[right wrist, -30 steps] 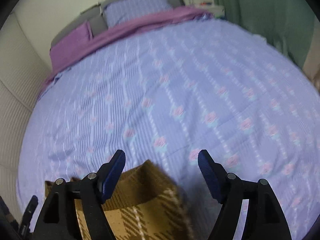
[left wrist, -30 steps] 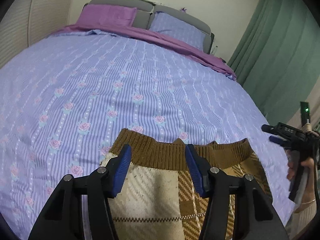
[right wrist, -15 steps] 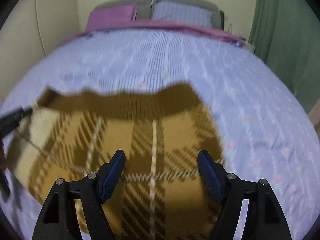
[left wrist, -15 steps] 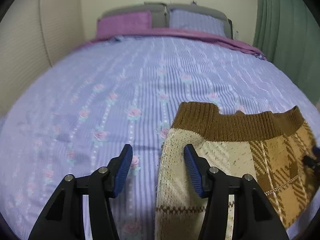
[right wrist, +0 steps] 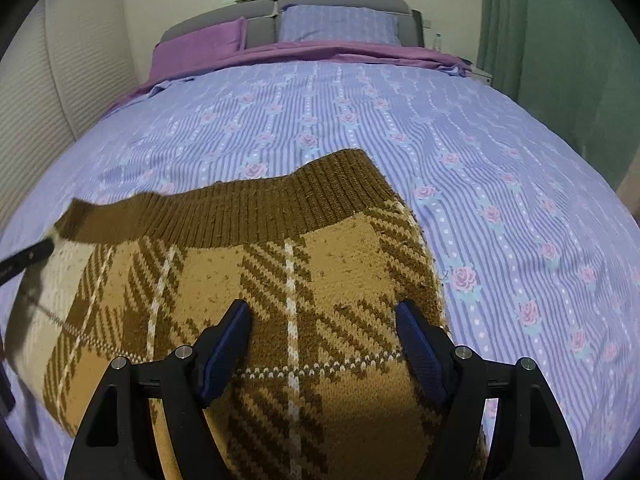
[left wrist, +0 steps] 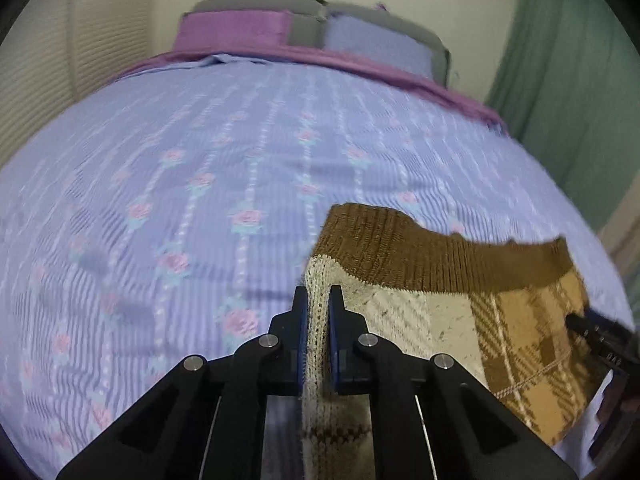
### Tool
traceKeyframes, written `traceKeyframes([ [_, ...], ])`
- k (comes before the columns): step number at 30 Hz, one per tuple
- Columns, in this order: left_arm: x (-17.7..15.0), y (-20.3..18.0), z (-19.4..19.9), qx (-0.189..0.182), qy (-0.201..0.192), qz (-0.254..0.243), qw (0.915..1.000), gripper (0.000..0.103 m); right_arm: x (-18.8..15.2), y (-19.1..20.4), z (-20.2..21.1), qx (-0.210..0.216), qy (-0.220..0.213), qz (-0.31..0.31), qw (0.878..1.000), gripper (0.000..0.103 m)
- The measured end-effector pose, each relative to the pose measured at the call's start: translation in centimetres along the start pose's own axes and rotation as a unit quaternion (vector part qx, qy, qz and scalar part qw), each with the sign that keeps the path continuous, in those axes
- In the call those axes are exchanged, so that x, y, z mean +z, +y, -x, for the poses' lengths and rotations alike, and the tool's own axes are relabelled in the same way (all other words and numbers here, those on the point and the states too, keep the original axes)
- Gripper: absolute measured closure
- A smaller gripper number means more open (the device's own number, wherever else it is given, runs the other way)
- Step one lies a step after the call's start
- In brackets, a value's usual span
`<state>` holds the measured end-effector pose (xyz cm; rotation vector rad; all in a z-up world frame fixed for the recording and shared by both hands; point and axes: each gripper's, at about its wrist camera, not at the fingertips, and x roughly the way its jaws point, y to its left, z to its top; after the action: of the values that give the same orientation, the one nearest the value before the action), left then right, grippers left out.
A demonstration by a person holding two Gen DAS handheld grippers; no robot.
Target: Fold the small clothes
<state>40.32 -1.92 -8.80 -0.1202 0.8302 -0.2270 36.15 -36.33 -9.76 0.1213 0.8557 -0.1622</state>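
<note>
A small knitted garment point(right wrist: 304, 280) in brown and cream plaid, with a ribbed brown band point(right wrist: 256, 208) along its far edge, lies on the bed. In the left wrist view my left gripper point(left wrist: 318, 300) is shut on the cream left edge of the knitted garment point(left wrist: 424, 312), the fabric pinched between its blue pads. My right gripper point(right wrist: 324, 320) stands open over the garment's near right part, with plaid fabric beneath its spread fingers and neither pad pressing on it. The right gripper's dark tip point(left wrist: 592, 332) shows at the garment's right side in the left wrist view.
The bed is covered by a lilac striped quilt with roses point(right wrist: 500, 168). A purple sheet point(right wrist: 320, 52), two pillows and a grey headboard point(right wrist: 340, 2) lie at the far end. Green curtains point(right wrist: 560, 40) hang on the right, a pale ribbed wall on the left.
My left gripper's jaws have shut on the garment's cream edge. Both grippers came down and settled at the garment's two sides, the right one swinging across over it.
</note>
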Motion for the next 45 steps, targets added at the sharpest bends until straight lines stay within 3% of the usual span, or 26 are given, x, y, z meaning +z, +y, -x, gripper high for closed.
traceKeyframes([
  [3,-1.0,0.3,-1.1,0.005,0.02,0.007,0.9998,0.093,-0.2,0.4,-0.3,-0.014,-0.002,0.002,1.0,0.027],
  [7,-0.4,0.1,-0.6,0.006,0.012,0.014,0.9998,0.093,-0.2,-0.3,-0.4,-0.017,0.001,-0.008,1.0,0.028],
  [9,-0.5,-0.7,-0.7,0.027,0.02,-0.014,0.9993,0.092,0.4,-1.0,0.3,-0.018,-0.008,-0.019,1.0,0.028],
  [12,-0.6,-2.8,0.2,0.074,0.008,-0.074,0.9944,0.085,2.2,-0.9,1.5,-0.083,-0.051,0.016,0.995,0.026],
  [13,-0.5,-3.1,0.7,0.078,0.001,-0.076,0.994,0.076,3.0,-1.1,1.3,-0.074,-0.051,0.027,0.996,0.026],
  [15,0.1,-4.1,1.9,0.072,-0.011,-0.08,0.9941,0.06,4.4,-1.9,0.4,-0.009,-0.047,0.033,0.998,0.026],
  [21,0.9,-9.4,5.3,0.064,-0.064,-0.18,0.9795,0.053,6.8,-5.8,-3.7,0.072,0.008,0.042,0.996,0.026],
  [24,0.8,-11.2,6.2,0.046,-0.075,-0.198,0.9762,0.052,7.5,-7.0,-6.2,0.157,0.048,0.033,0.986,0.026],
  [25,1.0,-11.6,6.3,0.039,-0.076,-0.199,0.9762,0.052,7.5,-7.1,-7.1,0.156,0.063,0.033,0.985,0.029],
  [26,1.1,-11.9,6.4,0.032,-0.075,-0.198,0.9768,0.052,7.5,-7.0,-7.8,0.146,0.068,0.036,0.986,0.049],
  [28,1.1,-12.0,6.2,0.02,-0.068,-0.187,0.9797,0.052,7.4,-6.8,-8.0,0.15,0.057,0.042,0.986,0.077],
  [33,0.6,-11.3,5.6,0.032,-0.054,-0.172,0.9831,0.053,6.8,-7.8,-7.5,0.147,0.046,0.004,0.988,0.09],
  [40,-1.3,-11.5,6.1,0.01,-0.04,-0.175,0.9838,0.053,6.0,-8.4,-7.1,0.136,0.042,-0.03,0.989,0.087],
  [42,-2.1,-11.2,7.1,0.018,-0.055,-0.183,0.9814,0.05,6.1,-8.7,-5.3,0.115,0.032,-0.031,0.992,0.073],
  [43,-2.6,-11.0,7.7,0.026,-0.062,-0.194,0.9787,0.043,5.9,-8.7,-3.8,0.085,0.023,-0.022,0.996,0.063],
  [45,-3.4,-10.4,8.4,0.034,-0.061,-0.195,0.9783,0.039,4.9,-8.1,0.2,0.006,-0.018,0.009,1.0,0.05],
])
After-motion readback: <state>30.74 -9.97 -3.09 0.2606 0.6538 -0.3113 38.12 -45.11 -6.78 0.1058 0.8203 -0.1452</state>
